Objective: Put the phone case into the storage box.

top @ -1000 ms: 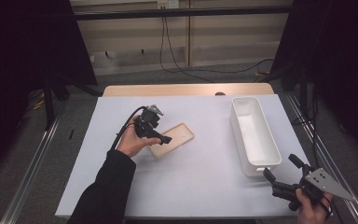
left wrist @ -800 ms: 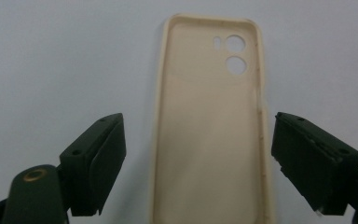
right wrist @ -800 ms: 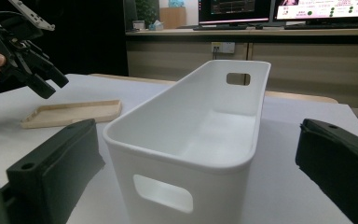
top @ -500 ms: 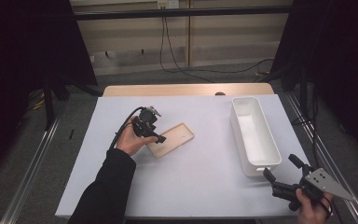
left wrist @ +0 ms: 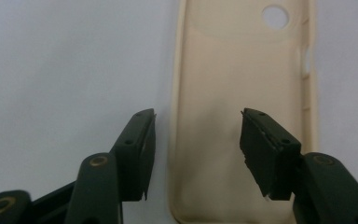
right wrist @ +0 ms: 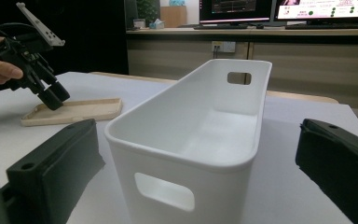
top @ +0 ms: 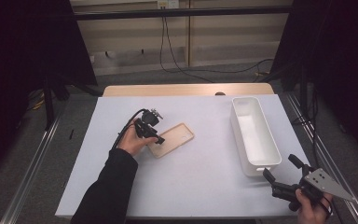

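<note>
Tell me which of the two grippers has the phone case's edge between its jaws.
The left gripper: its jaws straddle one long rim of the beige phone case and have just been closing. The right gripper sits apart, facing the white bin.

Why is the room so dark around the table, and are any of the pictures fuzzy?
In the high view, light falls on the white table while the sides of the room stay black. In the left gripper view, the black jaws look soft and the beige phone case a little hazy. In the right gripper view, the white bin is sharp and the close jaws blur.
</note>
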A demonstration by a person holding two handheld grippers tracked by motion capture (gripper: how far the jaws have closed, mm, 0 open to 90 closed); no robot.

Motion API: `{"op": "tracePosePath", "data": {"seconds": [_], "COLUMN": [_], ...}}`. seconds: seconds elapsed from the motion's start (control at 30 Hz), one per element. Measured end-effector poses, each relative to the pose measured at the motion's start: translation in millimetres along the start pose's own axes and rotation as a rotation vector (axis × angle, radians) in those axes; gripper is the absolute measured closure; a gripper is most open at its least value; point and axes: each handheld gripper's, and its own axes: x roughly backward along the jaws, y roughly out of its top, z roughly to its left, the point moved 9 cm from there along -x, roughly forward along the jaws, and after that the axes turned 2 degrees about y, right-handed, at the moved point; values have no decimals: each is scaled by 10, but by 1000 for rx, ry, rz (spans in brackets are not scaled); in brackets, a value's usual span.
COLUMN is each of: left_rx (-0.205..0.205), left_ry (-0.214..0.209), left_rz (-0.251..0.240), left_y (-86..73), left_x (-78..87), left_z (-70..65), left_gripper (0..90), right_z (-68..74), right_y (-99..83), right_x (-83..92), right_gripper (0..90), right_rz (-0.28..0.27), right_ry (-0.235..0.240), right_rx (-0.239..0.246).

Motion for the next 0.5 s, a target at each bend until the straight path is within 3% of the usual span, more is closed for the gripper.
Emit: {"op": "tracePosePath", "data": {"seconds": [0.1, 0.17, 0.33, 0.5], "left_rx": [14, 2, 17, 41], "left_ry": [-21, -33, -33, -32], "left_rz": [-2, 11, 11, 23], "left_y": [-13, -19, -15, -6], "left_x": [-21, -15, -21, -17], "left_z": [-14, -16, -8, 40], "left_gripper": [512, 537, 553, 644], "right_z": [0, 1, 3, 7], "right_y": [-1, 0, 0, -3], "right_x": [-1, 0, 1, -1], "right_gripper": [0, 0, 0, 0], "right_rz": [0, 0, 0, 3], "right_ry": [1, 1, 1, 1], "right_rx": [-1, 1, 0, 2]}}
